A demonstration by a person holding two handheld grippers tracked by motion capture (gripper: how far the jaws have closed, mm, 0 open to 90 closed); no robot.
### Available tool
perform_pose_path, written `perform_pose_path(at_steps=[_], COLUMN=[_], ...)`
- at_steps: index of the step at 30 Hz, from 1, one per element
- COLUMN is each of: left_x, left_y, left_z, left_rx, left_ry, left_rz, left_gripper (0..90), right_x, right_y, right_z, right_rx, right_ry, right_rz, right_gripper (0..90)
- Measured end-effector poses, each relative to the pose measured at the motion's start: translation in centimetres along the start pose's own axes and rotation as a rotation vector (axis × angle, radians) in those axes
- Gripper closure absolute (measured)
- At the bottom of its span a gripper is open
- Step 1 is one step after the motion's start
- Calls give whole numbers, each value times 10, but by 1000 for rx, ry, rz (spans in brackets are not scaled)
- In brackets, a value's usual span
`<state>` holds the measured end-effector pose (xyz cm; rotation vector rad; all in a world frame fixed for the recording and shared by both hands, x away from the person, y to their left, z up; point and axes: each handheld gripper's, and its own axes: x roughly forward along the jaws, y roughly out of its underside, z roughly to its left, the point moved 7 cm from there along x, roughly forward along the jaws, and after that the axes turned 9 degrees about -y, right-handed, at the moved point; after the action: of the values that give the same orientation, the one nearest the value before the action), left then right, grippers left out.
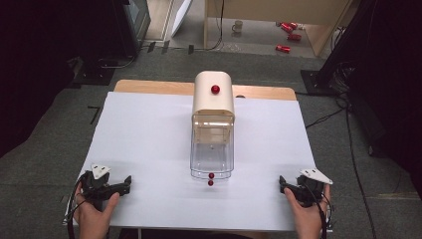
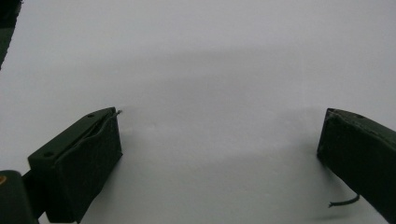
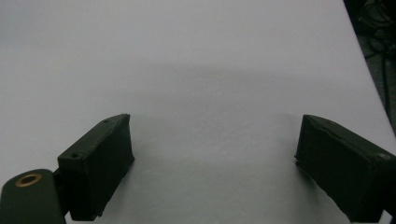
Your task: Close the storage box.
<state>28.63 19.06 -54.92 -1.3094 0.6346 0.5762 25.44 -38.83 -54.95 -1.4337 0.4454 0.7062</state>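
A cream box [image 1: 213,97] with a red knob [image 1: 215,89] on top stands at the middle of the white table [image 1: 149,134]. A clear drawer [image 1: 211,157] sticks out of its front toward me, with a small red knob [image 1: 211,176] on its near face. My left gripper [image 1: 128,182] rests near the front left corner of the table, pointing right, well apart from the drawer. Its jaws are open over bare white surface [image 2: 220,121]. My right gripper [image 1: 282,182] sits near the front right corner, pointing left. It is open too, with nothing between its fingers [image 3: 215,123].
Grey floor surrounds the table. Dark equipment stands at the back left [image 1: 130,25] and along the right [image 1: 388,74]. Red cans [image 1: 288,31] and a mug [image 1: 238,26] lie on the floor beyond. A cable [image 1: 323,118] runs by the right edge.
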Motion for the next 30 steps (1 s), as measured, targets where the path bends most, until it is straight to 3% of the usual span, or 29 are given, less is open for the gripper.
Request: perform_pose_path(at_steps=[4,9,12,13,14,15,16,30], left_x=[0,0,0,0,0,0,0,0], left_y=[0,0,0,0,0,0,0,0], left_z=[0,0,0,0,0,0,0,0], left_rx=[0,0,0,0,0,0,0,1], left_ry=[0,0,0,0,0,0,0,0], left_rz=[0,0,0,0,1,1,2,2], left_gripper=[0,0,0,0,0,0,0,0], right_x=[-4,-7,-12,-12,-13,-13,-14,-16], right_y=[1,-1,-3,-3,-2,-2,-1,-3], right_z=[7,27,50,50,63,63,74,143], right_rx=[-12,-44,-80,-80,-71,-71,-84,-173], right_ry=[62,11,-24,-24,-62,-62,-85,-224], right_rz=[-14,-11,-30,-30,-36,-36,-38,-37], right_gripper=[108,109,109,109,108,108,108,108])
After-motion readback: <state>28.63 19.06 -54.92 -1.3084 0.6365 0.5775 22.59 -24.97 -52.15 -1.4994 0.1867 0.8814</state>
